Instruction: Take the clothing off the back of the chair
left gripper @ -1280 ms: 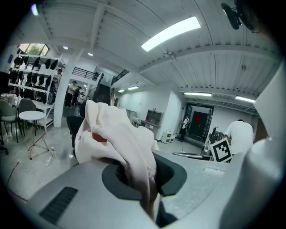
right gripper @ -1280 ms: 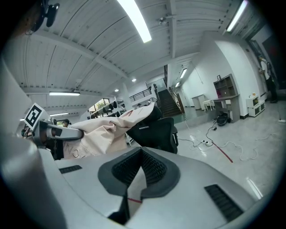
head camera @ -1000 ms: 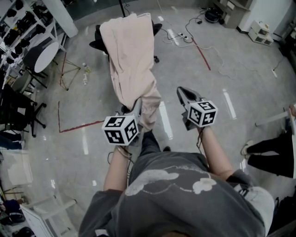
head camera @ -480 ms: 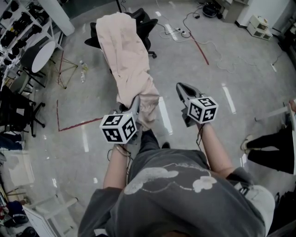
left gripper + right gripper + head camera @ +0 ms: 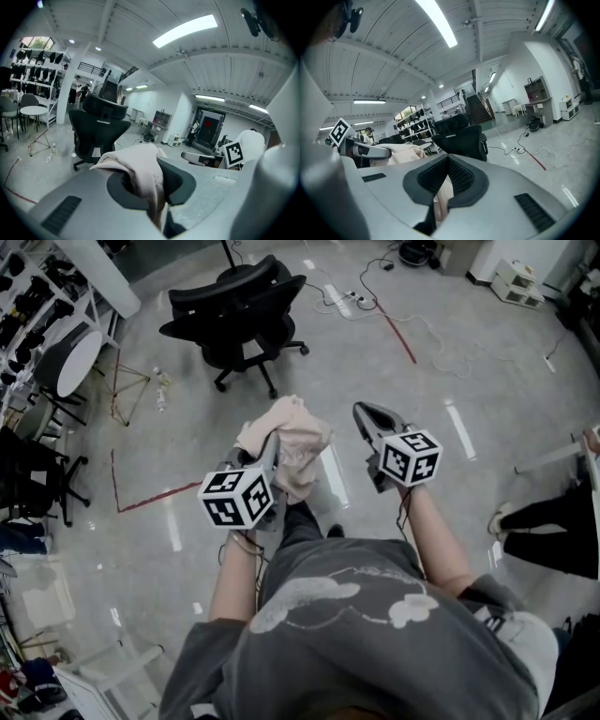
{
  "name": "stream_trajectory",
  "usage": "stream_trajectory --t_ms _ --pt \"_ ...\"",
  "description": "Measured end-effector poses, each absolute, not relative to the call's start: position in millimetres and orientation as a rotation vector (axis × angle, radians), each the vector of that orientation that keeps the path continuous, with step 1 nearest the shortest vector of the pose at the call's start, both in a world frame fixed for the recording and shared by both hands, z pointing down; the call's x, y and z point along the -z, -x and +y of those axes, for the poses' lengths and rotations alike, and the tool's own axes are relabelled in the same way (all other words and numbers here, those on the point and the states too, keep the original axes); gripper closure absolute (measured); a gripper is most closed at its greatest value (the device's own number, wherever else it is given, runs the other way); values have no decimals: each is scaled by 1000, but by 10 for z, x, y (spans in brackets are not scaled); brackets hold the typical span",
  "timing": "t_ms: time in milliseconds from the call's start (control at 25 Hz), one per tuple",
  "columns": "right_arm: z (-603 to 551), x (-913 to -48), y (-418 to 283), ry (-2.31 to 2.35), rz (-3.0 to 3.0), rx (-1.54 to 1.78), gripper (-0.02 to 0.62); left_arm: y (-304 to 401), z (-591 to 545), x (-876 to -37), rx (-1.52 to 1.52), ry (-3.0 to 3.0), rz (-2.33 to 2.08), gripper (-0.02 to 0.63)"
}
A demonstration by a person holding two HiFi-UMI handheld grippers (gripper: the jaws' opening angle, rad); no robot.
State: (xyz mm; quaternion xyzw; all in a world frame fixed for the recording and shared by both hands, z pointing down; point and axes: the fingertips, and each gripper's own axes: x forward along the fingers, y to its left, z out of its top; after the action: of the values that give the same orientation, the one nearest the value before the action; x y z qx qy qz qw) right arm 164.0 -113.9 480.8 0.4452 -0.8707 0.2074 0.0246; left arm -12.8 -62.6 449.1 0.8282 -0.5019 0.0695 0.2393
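The pale pink clothing (image 5: 286,442) hangs in a bunched bundle from my left gripper (image 5: 272,444), which is shut on it. In the left gripper view the fabric (image 5: 136,164) is pinched between the pads of that gripper (image 5: 152,187) and spills over them. The black office chair (image 5: 246,306) stands a little way ahead with a bare back; it also shows beyond both grippers' jaws (image 5: 101,124) (image 5: 461,138). My right gripper (image 5: 364,413) is shut, level with the bundle and apart from it on the right. A strip of pink shows in the slit under its jaws (image 5: 447,161).
Cables and a power strip (image 5: 352,301) lie on the floor behind the chair, beside a red tape line (image 5: 398,334). A round white table (image 5: 70,357) and dark chairs stand at the left. A person's legs (image 5: 544,531) show at the right edge.
The clothing was draped over the chair's back; it has slid off and now hangs bunched at my left gripper. The chair's back is bare. Neither gripper has shifted much.
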Motion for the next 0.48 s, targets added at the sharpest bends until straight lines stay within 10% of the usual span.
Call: stream_trajectory --t_ms 480 --pt "-1182 -4760 -1686 -1393 -2679 -583 604 236 -668 -4438 -142 -2271 -1393 583"
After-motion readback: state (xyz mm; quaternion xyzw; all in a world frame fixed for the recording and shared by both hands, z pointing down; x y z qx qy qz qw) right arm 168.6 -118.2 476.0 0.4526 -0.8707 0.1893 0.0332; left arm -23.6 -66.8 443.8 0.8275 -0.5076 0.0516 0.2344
